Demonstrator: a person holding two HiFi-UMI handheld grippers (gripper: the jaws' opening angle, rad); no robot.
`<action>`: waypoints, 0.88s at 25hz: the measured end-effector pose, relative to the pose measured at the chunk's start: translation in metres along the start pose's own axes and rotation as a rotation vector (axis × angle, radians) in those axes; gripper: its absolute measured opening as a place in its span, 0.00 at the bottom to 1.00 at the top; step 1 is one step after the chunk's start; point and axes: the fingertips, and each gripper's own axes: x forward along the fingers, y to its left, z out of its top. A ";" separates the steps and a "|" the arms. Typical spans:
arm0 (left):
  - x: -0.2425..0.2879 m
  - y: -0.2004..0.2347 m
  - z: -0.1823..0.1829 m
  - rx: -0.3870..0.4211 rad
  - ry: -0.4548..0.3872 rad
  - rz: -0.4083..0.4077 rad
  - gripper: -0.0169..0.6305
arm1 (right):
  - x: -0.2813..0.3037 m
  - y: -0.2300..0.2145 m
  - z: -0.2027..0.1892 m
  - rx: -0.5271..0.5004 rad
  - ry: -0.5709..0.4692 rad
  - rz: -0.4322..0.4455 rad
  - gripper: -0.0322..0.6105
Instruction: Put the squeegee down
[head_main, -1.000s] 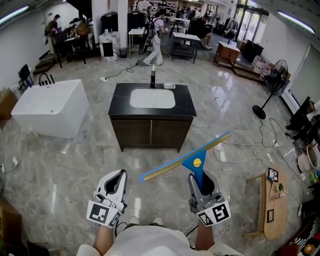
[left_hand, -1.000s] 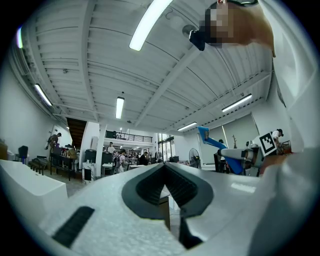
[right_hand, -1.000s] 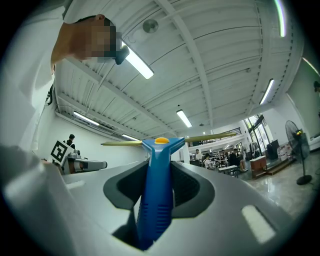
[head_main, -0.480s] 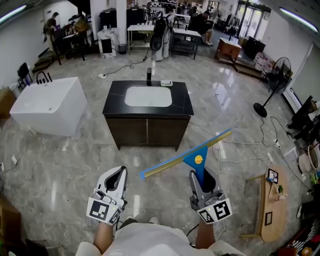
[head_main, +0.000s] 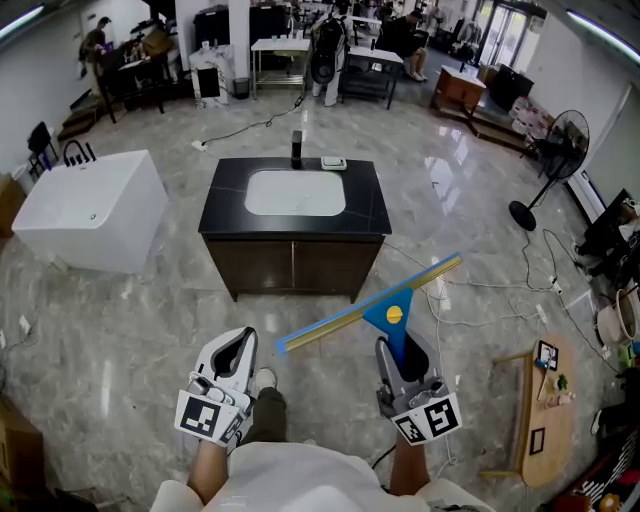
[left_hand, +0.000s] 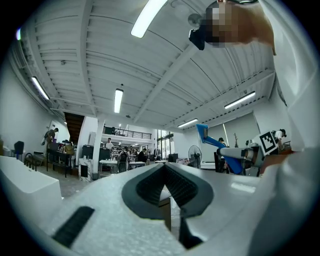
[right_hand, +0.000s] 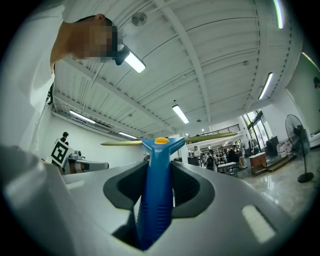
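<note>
Well, I had stepped nearer: a shoe (head_main: 262, 381) now showed just right of the left claw (head_main: 240, 345), and the black counter (head_main: 222, 212) sat closer ahead of both claws than a moment before. The left claw was closed tight and held nothing. The right claw (head_main: 400, 352) was squeezed shut on the blue handle of the squeegee (head_main: 388, 315), which was up in the air with its long blade ahead of that claw. So it was not down yet. Bare floor (head_main: 130, 330) lay between the claws and the counter's near edge. A wooden bench (head_main: 545, 425) stood well off right.
</note>
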 end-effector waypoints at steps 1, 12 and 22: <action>0.009 0.010 -0.003 -0.002 0.001 -0.007 0.03 | 0.011 -0.003 -0.004 0.000 0.002 -0.006 0.28; 0.122 0.180 -0.007 -0.003 -0.015 -0.075 0.03 | 0.200 -0.028 -0.032 -0.027 0.021 -0.058 0.28; 0.193 0.274 -0.018 -0.021 0.007 -0.068 0.03 | 0.305 -0.059 -0.062 0.004 0.047 -0.070 0.28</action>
